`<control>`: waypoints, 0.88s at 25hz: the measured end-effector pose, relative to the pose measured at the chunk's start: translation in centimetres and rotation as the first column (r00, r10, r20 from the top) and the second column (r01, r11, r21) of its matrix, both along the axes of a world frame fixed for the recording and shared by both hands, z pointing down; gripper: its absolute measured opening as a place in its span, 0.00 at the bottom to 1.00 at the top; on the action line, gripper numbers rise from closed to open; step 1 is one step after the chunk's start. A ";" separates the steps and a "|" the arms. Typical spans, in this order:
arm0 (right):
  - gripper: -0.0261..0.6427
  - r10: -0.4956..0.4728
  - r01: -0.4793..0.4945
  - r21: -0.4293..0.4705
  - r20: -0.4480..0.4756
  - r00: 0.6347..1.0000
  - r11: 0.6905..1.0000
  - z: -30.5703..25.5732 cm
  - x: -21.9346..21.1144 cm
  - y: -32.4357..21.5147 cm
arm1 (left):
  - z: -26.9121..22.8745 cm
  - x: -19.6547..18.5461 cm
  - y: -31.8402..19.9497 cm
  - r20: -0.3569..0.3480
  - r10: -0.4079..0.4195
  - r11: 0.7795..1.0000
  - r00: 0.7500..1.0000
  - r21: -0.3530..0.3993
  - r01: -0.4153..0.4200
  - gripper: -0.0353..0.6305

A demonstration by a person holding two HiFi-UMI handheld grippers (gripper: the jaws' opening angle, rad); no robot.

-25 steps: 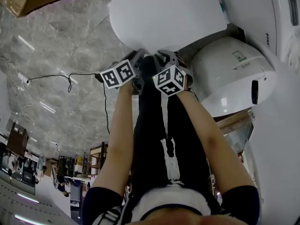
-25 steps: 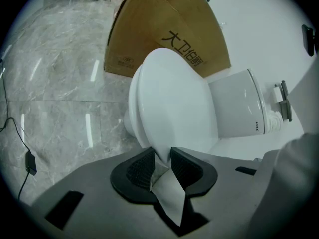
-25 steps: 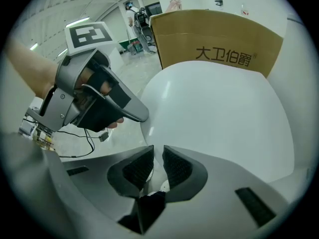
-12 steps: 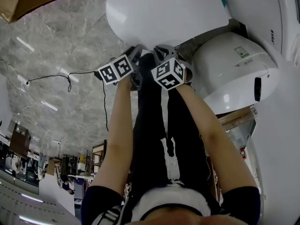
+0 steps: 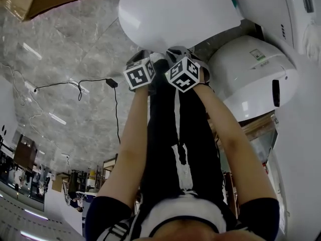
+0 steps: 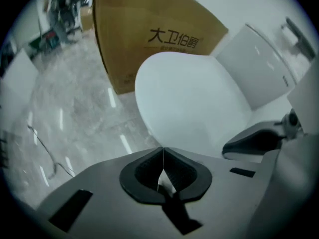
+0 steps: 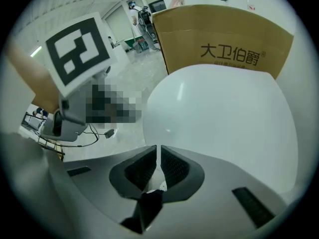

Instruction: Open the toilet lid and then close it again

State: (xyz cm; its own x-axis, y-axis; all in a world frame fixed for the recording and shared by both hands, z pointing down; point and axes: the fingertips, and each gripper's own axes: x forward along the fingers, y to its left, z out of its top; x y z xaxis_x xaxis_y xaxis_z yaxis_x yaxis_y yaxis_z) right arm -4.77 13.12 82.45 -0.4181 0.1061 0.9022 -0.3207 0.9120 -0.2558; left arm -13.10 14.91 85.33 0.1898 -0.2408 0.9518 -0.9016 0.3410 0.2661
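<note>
Carton [image 7: 224, 31] lettering "大卫伯爵" behind toilet lid [image 7: 219, 118]

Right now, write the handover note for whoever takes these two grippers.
Left gripper: jaws have just been closing; tips now together, nothing between them.
Right gripper: jaws nearly together, empty.
Toilet lid: down, with both grippers side by side at its front edge; contact unclear.
Done: cannot tell whether the lid has been opened yet.
Left: if not, lift the lid, then lower it again.
</note>
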 end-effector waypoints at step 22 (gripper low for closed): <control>0.06 0.333 -0.322 -0.092 0.371 0.867 0.942 -27.0 -1.1 -1.4 | -28.8 3.9 -1.1 -0.098 0.245 0.838 0.965 0.522 -0.160 0.06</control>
State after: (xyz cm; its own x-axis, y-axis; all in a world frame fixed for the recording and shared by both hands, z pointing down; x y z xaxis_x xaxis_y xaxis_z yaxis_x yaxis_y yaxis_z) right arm -5.91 11.74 55.47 -0.7394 -0.0747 0.6691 -0.4747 0.7626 -0.4394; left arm -9.23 13.76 56.56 0.4211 -0.6196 0.6624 -0.8684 -0.0645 0.4917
